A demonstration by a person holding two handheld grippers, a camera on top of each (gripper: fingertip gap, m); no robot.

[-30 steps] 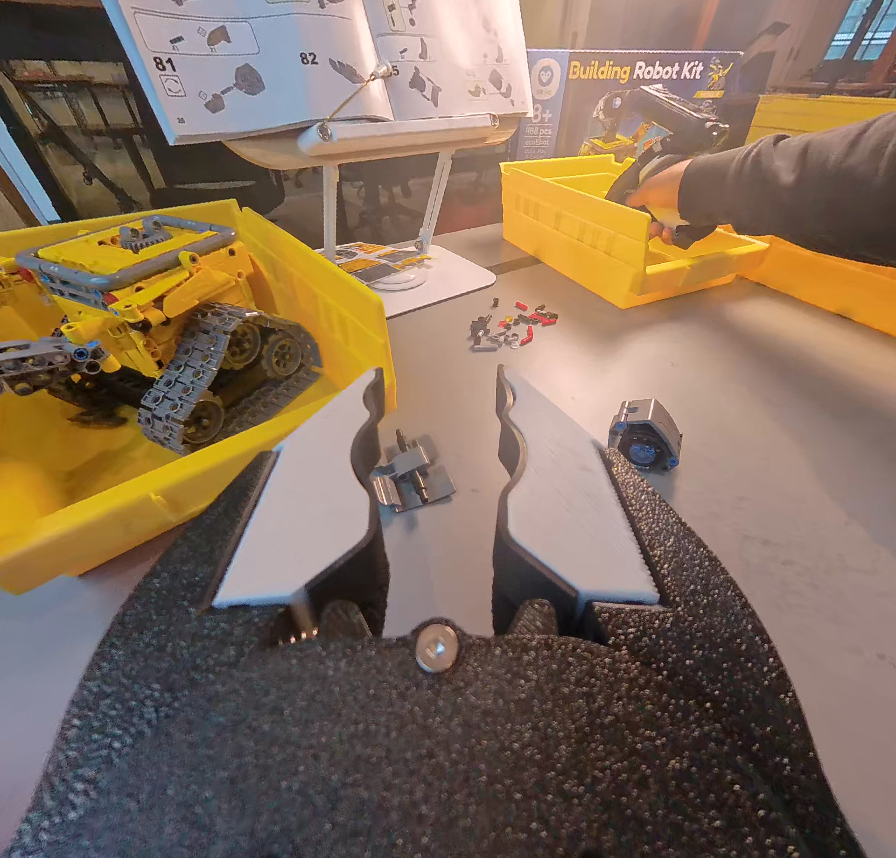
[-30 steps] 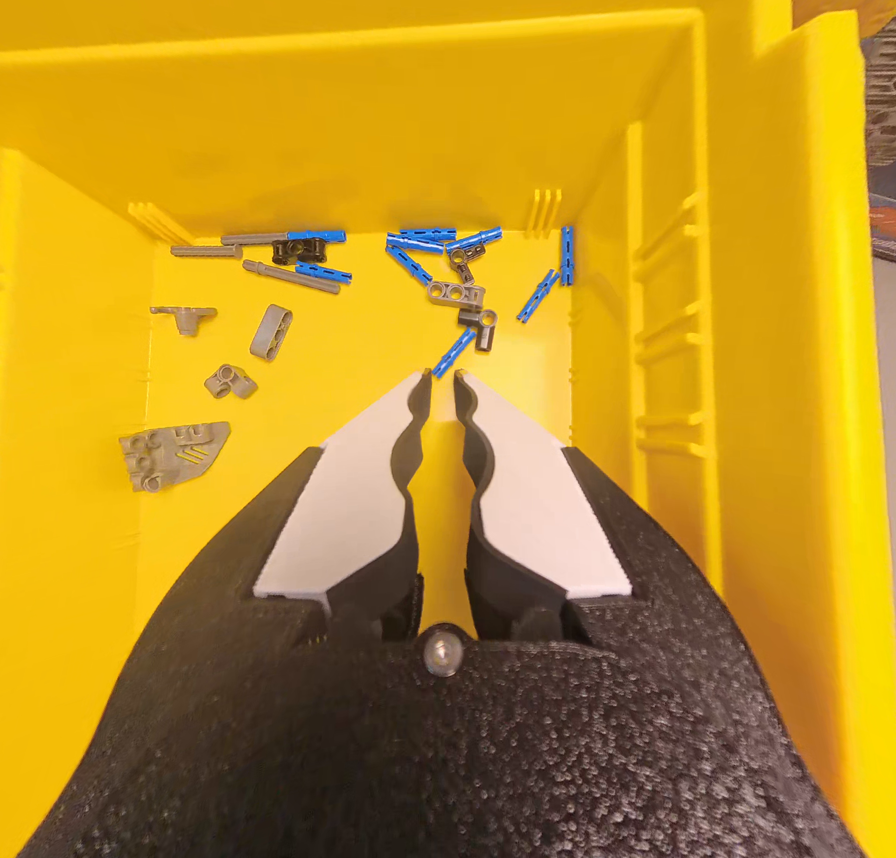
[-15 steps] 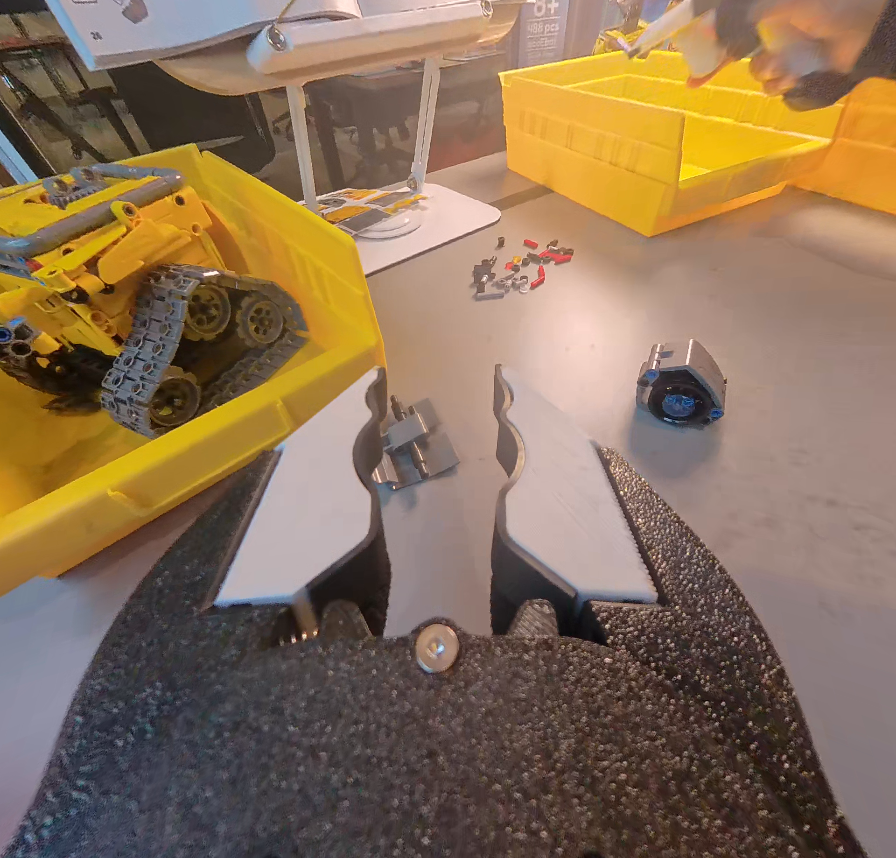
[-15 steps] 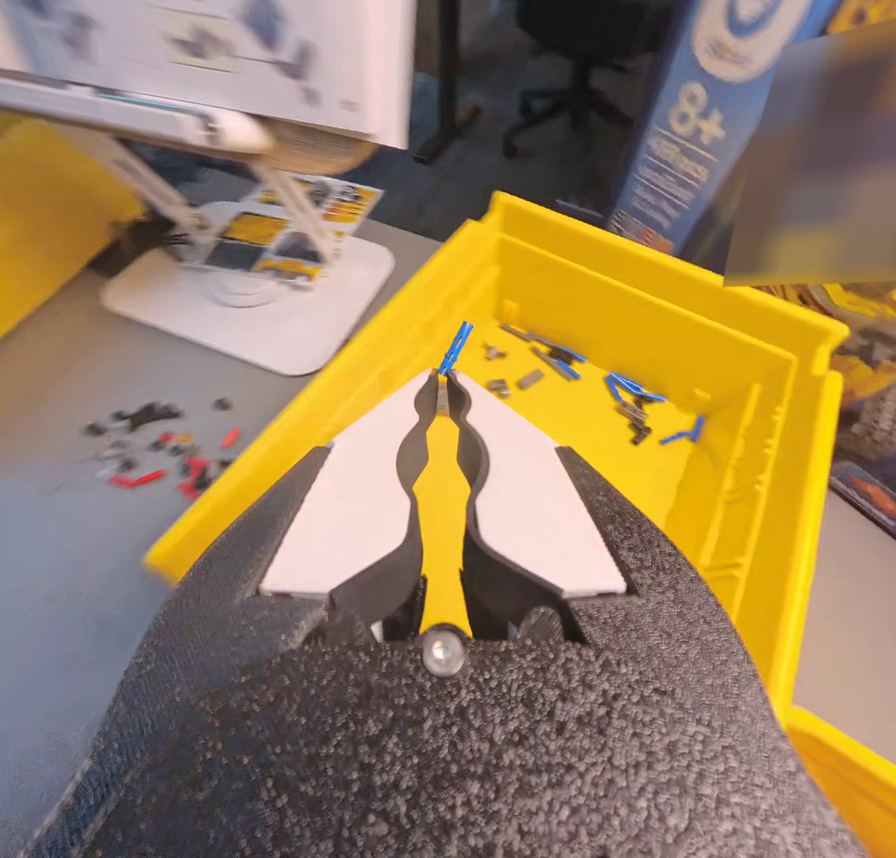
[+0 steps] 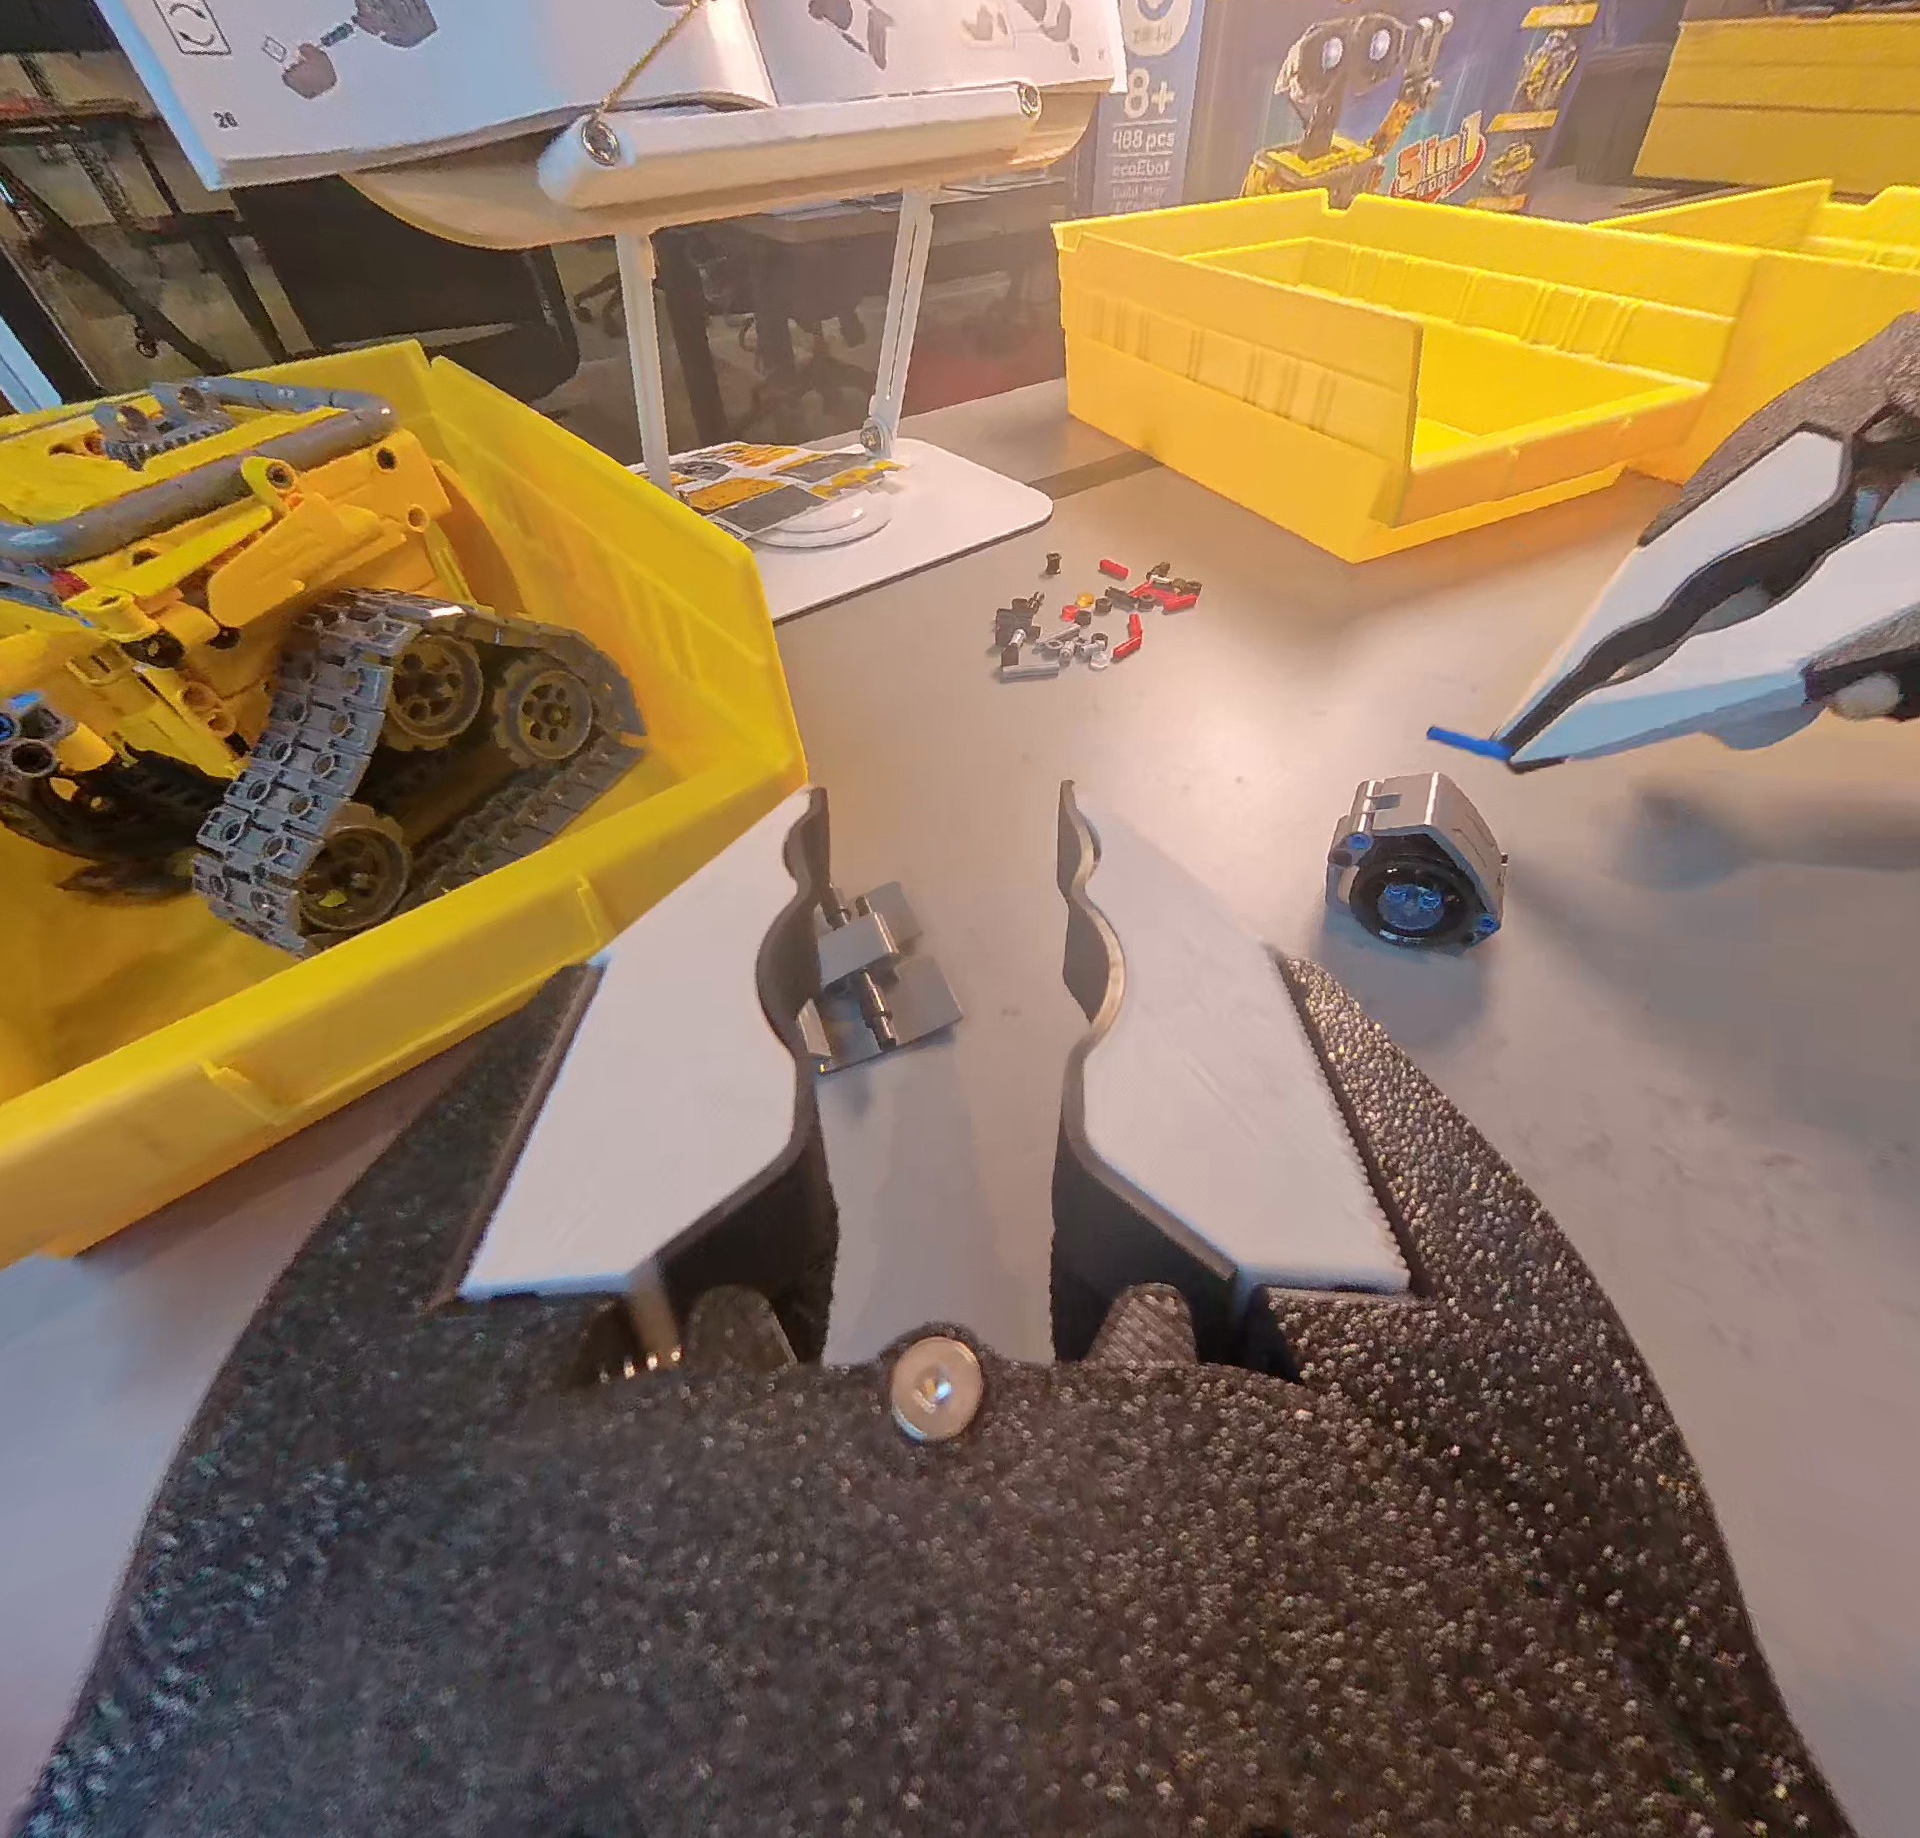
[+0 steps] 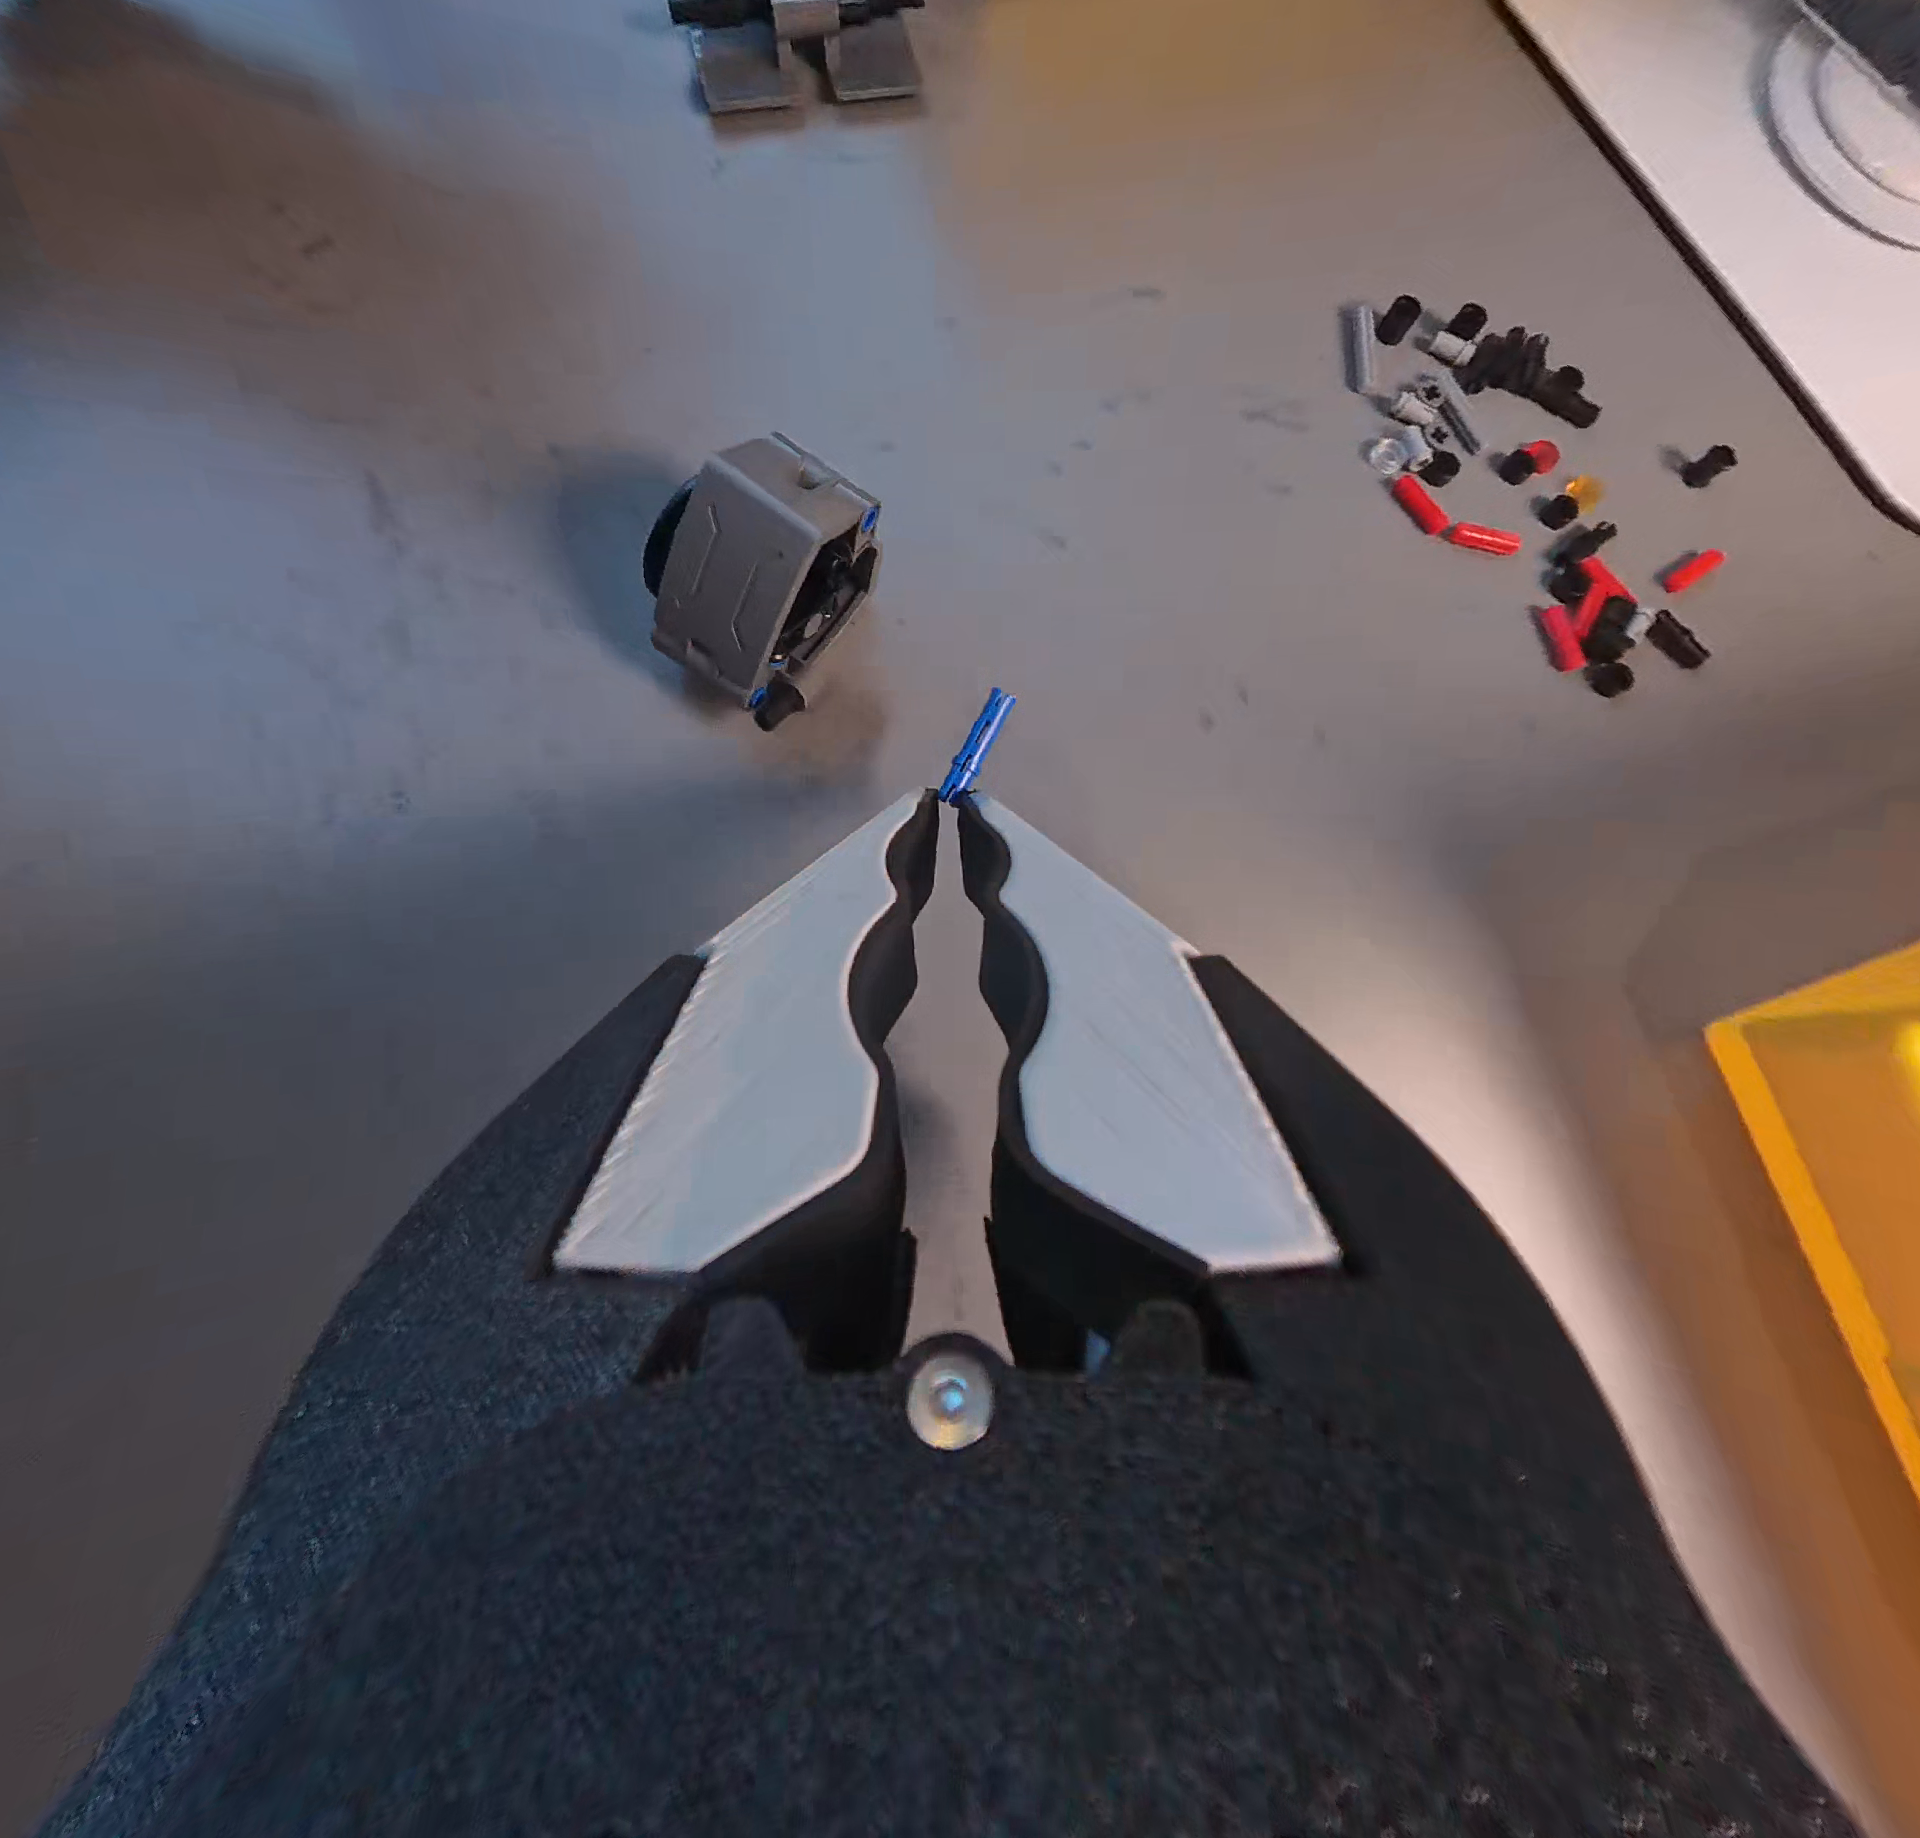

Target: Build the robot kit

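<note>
The right gripper (image 6: 948,799) pinches a blue pin (image 6: 977,744) above the grey table (image 6: 1143,178), near a grey motor block (image 6: 764,583). The left gripper (image 5: 940,812) gapes around a grey hinged piece (image 5: 883,967) beside a yellow bin (image 5: 644,915), whose near corner is cut off.

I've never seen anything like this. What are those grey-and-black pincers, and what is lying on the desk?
Each pincer is a hand-held tool with two fingers; a person holds one in each hand, and a camera on each looks forward along its fingers. One picture is taken from the left tool, which is open above a small grey hinged part on the grey table. The other is from the right tool, shut on a thin blue pin near a grey block-shaped assembly. A heap of tiny red, black and grey pieces lies loose. A yellow tracked toy vehicle sits in a yellow bin; a bookstand holds building instructions.
</note>
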